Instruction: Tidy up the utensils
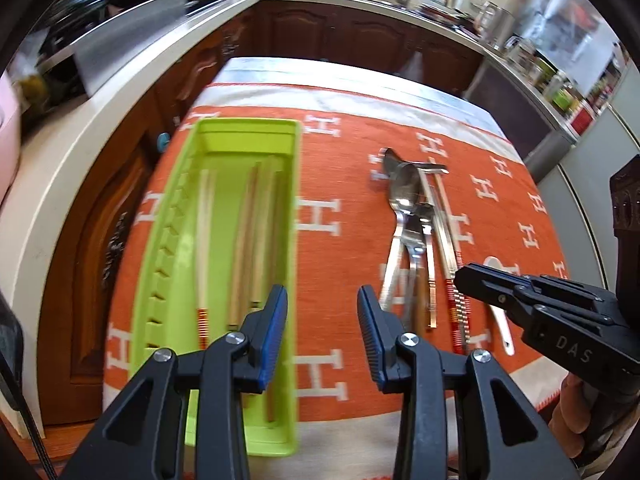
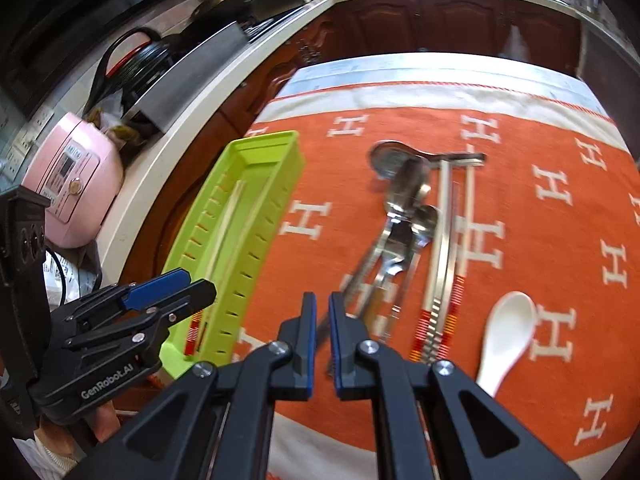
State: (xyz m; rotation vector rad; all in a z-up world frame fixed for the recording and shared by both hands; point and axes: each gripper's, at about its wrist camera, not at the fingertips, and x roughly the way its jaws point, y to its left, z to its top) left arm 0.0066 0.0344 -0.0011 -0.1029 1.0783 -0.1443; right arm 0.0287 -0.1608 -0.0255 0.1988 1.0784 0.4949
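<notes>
A lime green utensil tray lies on the left of an orange cloth and holds several wooden chopsticks. A pile of steel spoons and forks and metal chopsticks lies right of it. A white ceramic spoon lies furthest right. My left gripper is open and empty above the tray's right wall. My right gripper is shut on a thin metal utensil, blurred, near the pile; it shows in the left wrist view.
The orange cloth with white H marks covers the table. A white counter with dark wooden cabinets runs along the left and back. A pink rice cooker and pans stand on the counter.
</notes>
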